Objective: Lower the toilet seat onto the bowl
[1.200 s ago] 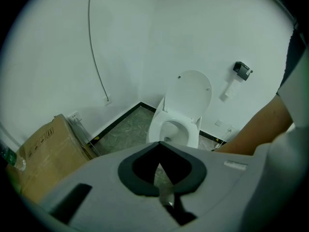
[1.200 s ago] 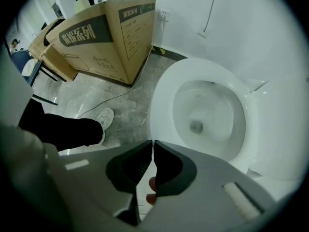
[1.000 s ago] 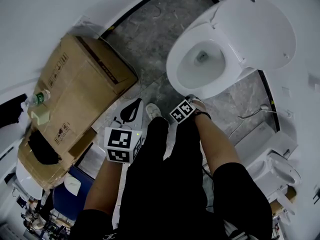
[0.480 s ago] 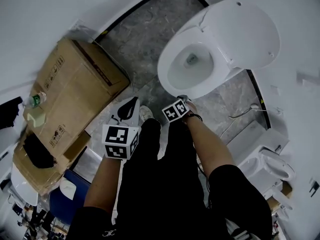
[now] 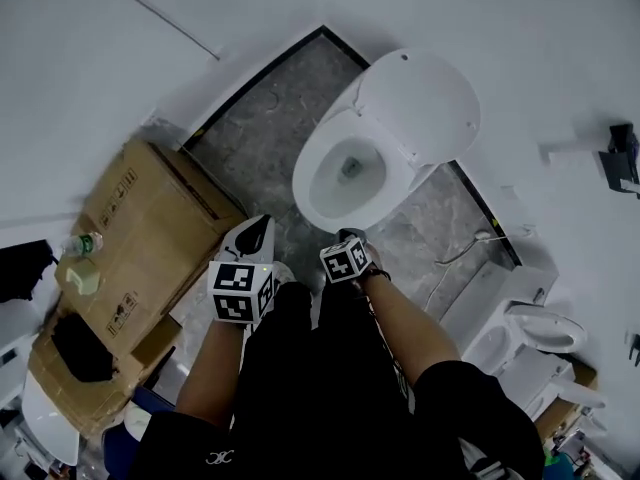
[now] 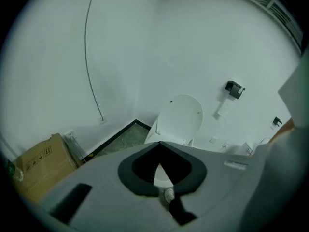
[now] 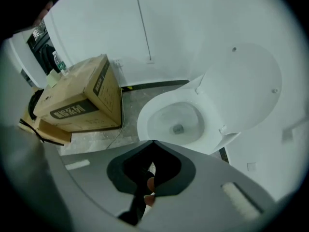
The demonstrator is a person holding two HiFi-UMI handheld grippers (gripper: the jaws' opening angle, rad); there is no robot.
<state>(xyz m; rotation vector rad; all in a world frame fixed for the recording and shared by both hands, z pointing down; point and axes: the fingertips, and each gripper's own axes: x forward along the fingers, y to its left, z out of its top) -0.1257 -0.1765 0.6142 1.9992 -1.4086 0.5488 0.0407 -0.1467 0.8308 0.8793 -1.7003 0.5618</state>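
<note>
The white toilet stands in the corner, its bowl (image 5: 345, 178) (image 7: 176, 120) uncovered. The seat and lid (image 5: 420, 103) (image 7: 241, 91) (image 6: 181, 120) are raised and lean back against the wall. My right gripper (image 5: 350, 236) (image 7: 153, 141) hovers just in front of the bowl's near rim, shut, with nothing between its jaws. Further left over the floor, my left gripper (image 5: 255, 236) (image 6: 159, 143) is also shut and empty, pointing toward the toilet. Neither gripper touches the toilet.
A big cardboard box (image 5: 150, 238) (image 7: 79, 98) lies left of the toilet with a bottle (image 5: 85, 243) on it. A hose (image 5: 470, 238) and other white fixtures (image 5: 530, 333) sit to the right. A dark wall fitting (image 6: 234, 87) hangs beside the lid. My legs fill the near floor.
The head view has shifted, so the toilet now sits nearer the picture's middle and looks smaller. Both grippers stay low in front of the bowl; the seat is still up.
</note>
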